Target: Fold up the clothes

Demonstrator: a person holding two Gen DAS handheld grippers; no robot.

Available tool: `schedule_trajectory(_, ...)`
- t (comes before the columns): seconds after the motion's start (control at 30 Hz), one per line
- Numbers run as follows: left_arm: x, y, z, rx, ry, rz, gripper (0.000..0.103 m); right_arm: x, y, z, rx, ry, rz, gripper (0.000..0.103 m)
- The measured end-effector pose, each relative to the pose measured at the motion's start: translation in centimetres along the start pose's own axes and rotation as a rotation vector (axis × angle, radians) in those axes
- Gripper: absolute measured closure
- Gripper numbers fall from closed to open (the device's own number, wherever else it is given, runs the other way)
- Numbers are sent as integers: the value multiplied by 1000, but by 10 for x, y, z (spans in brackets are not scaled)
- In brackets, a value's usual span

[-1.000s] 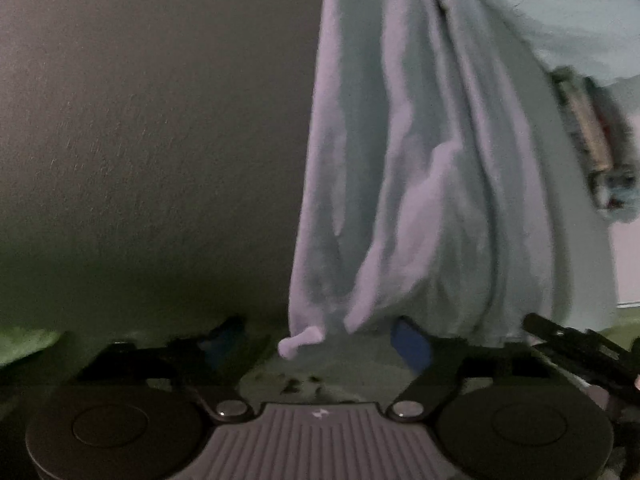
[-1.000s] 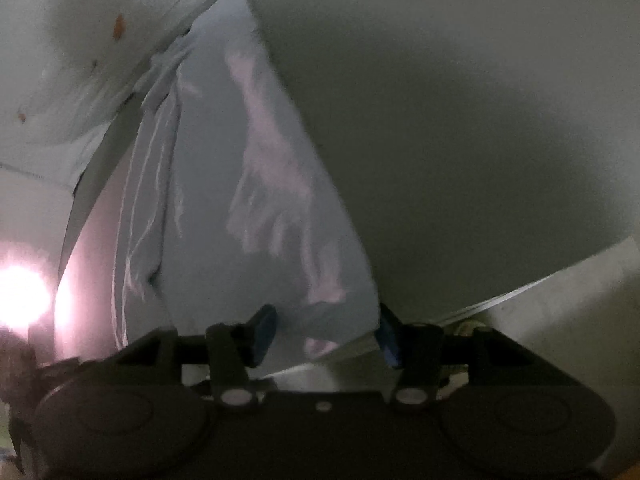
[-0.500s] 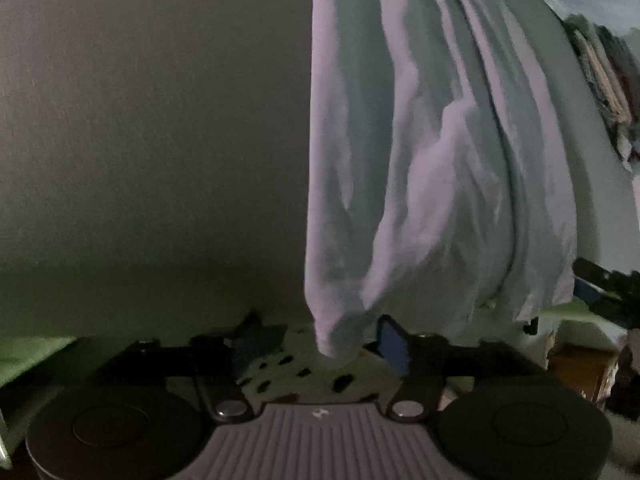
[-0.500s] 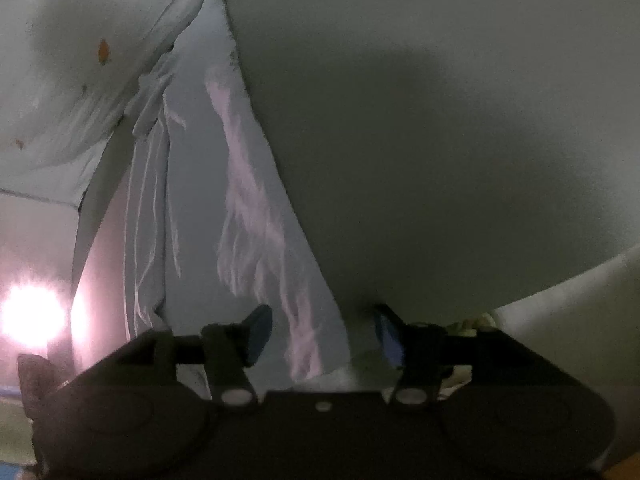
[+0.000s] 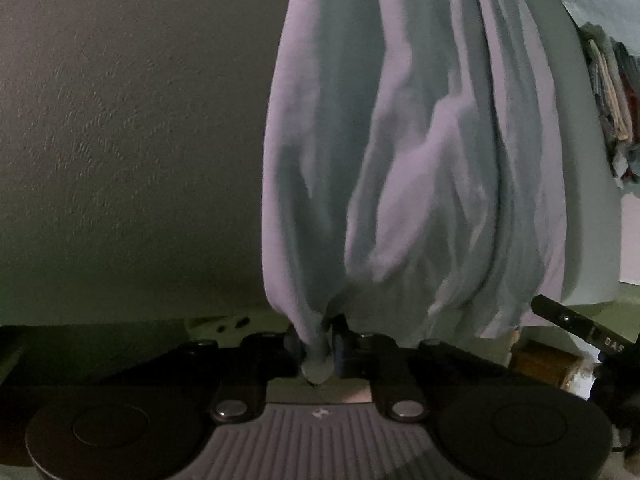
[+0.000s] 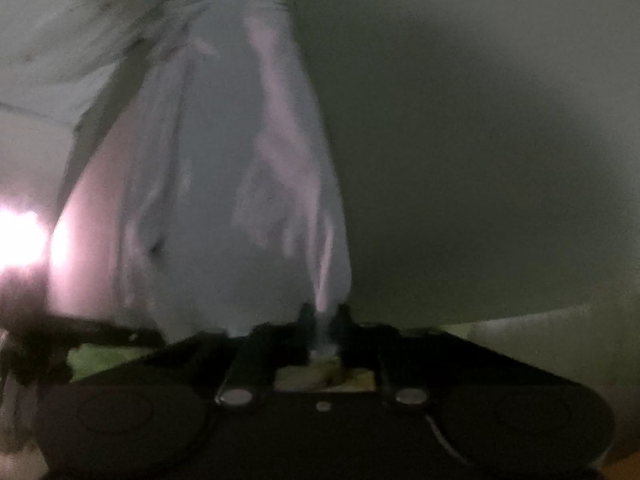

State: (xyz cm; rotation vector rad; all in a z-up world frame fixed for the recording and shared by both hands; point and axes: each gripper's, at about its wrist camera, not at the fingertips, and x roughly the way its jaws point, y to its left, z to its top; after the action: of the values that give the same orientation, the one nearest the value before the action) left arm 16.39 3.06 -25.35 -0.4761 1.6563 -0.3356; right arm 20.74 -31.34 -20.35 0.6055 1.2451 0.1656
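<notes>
A pale blue garment [image 5: 420, 160] lies crumpled lengthwise on a grey surface [image 5: 120, 160], reaching away from me. My left gripper [image 5: 316, 340] is closing its jaws on the garment's near left corner, and the pads pinch a bunched tip of cloth. In the right wrist view the same garment [image 6: 240, 200] is blurred. My right gripper [image 6: 322, 320] is closing as well, its pads squeezing the near right corner. A dark part of the right gripper [image 5: 580, 328] shows at the right edge of the left wrist view.
The grey surface [image 6: 480, 140] runs bare to the right of the garment. A stack of folded clothes [image 5: 608, 92] stands at the far right. White fabric [image 6: 60, 20] lies at the upper left, and a bright light [image 6: 20, 236] glares at the left.
Both grippers stood open around the garment's near corners; now both have closed and pinch the cloth. The garment's near edge has bunched toward the pads.
</notes>
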Motion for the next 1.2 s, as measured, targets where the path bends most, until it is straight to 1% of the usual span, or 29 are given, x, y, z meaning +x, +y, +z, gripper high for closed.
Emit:
schedule_trajectory(0.07,-8,12,-3,-101,20,-129,94,-12,-2,0,41,-41,84,95)
schedule_trajectory(0.1,-15,17,-5,-154,19,-222,94,-19,-6,-1,73,-74,141,96)
schedule_trajectory(0.13,-22,18,-7,-186,13,-282,94,-25,-10,-1,108,-99,193,96)
schedule_trajectory(0.23,-41,10,-4,-216,-27,-378,94,-37,-18,3,204,-142,302,96)
schedule_trajectory(0.3,-44,-4,5,-234,-55,-445,94,-42,-18,13,245,-164,350,96)
schedule_trajectory(0.4,-63,-14,22,-266,-101,-535,95,-47,-14,35,286,-211,417,96)
schedule_trajectory(0.47,-74,-17,38,-283,-135,-588,95,-48,-10,59,307,-236,472,96)
schedule_trajectory(0.53,-93,-20,65,-294,-193,-617,95,-45,-4,91,311,-249,528,96)
schedule_trajectory(0.6,-112,-13,95,-312,-261,-639,95,-40,9,131,276,-264,542,96)
schedule_trajectory(0.67,-124,-17,133,-344,-342,-665,94,-27,23,182,250,-279,525,95)
schedule_trajectory(0.7,-128,-18,155,-388,-390,-666,84,-18,29,207,251,-278,517,92)
schedule_trajectory(0.73,-130,-19,172,-428,-430,-648,74,-7,33,231,261,-277,503,85)
schedule_trajectory(0.77,-132,-21,187,-463,-467,-625,47,-1,35,250,269,-289,478,70)
schedule_trajectory(0.8,-138,-21,198,-466,-514,-586,22,0,36,263,277,-308,452,61)
schedule_trajectory(0.83,-146,-21,203,-451,-552,-555,17,0,37,274,279,-331,430,51)
schedule_trajectory(0.9,-157,-19,201,-373,-596,-495,17,-5,42,278,241,-376,387,51)
schedule_trajectory(0.93,-161,-18,196,-322,-614,-443,16,-10,44,274,200,-401,344,47)
schedule_trajectory(0.97,-164,-15,190,-265,-626,-374,16,-14,47,266,151,-423,290,43)
schedule_trajectory(1.0,-162,-12,181,-194,-630,-272,16,-14,48,256,99,-431,231,41)
schedule_trajectory(1.03,-153,-13,173,-137,-619,-183,16,-12,48,244,49,-420,170,40)
schedule_trajectory(1.07,-140,-15,165,-98,-586,-117,16,-12,43,231,14,-394,117,40)
schedule_trajectory(1.1,-124,-14,157,-69,-524,-79,16,-11,35,219,-1,-363,75,40)
schedule_trajectory(1.13,-108,-14,152,-48,-462,-68,16,-5,31,208,-2,-325,43,40)
schedule_trajectory(1.17,-94,-15,147,-35,-416,-58,16,2,27,197,-3,-288,11,40)
schedule_trajectory(1.2,-88,-17,145,-23,-414,-45,16,8,23,188,3,-257,-14,40)
